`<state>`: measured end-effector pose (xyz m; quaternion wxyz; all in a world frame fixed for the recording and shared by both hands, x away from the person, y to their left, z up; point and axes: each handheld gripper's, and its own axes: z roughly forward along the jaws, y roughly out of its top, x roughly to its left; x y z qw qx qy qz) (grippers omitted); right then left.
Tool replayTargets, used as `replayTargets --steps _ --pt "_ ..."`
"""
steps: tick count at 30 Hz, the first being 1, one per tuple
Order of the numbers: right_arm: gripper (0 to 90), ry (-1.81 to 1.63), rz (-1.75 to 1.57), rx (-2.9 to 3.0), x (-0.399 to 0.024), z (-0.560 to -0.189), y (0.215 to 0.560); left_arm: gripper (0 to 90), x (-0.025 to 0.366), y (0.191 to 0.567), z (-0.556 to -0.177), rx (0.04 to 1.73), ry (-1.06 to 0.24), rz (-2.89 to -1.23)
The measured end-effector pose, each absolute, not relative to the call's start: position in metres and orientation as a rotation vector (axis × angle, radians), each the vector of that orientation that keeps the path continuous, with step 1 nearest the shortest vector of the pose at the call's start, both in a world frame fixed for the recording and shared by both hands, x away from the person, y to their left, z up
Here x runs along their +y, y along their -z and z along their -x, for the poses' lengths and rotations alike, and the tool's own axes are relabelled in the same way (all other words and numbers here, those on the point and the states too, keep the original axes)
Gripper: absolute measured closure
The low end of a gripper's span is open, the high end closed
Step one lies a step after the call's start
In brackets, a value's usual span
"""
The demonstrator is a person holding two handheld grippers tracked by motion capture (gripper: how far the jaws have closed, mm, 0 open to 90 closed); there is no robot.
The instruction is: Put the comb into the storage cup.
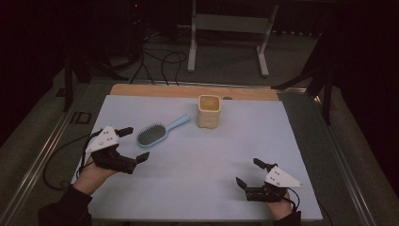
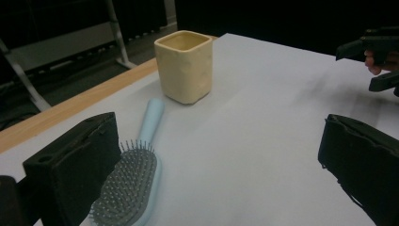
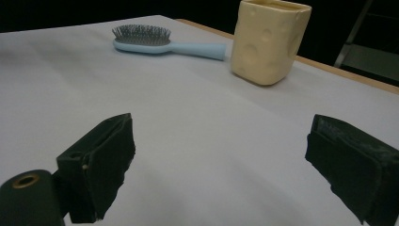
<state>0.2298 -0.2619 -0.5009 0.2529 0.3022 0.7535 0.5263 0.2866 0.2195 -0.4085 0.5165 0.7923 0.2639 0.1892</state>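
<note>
A light blue hairbrush (image 1: 160, 131) lies flat on a pale sheet (image 1: 197, 188) covering the table, bristles facing up. In the high view its long axis runs diagonally: the bristled head points toward 8 o'clock, and the handle points toward 2 o'clock, ending just beside a cream square cup (image 1: 209, 111) that stands upright near the sheet's far edge. Whether the handle touches the cup cannot be told.

The left gripper (image 1: 133, 143) sits at 9 o'clock on the sheet, held by a hand in a dark sleeve entering from the bottom left. It aims toward 3 o'clock, its jaws spread wide and empty. The brush head lies just beyond its far jaw, at about 1 o'clock from the gripper, close but apart. In the left gripper view the brush head (image 2: 127, 186) sits just beside the left-hand jaw.

The right gripper (image 1: 249, 173) rests at 5 o'clock, aimed toward 10 o'clock, its jaws likewise wide and empty. The hairbrush lies well apart from it.
</note>
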Motion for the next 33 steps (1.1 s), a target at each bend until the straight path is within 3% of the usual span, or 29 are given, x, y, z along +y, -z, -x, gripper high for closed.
replayTargets --steps 21,33 --pt "8.3 -1.448 -0.814 2.039 -0.262 -0.229 0.498 2.4 0.183 0.403 -0.33 0.727 -0.423 -1.989" --pt "8.3 -1.458 -0.816 2.031 -0.262 -0.228 0.498 19.3 0.164 0.417 -0.362 0.808 -0.408 -2.05"
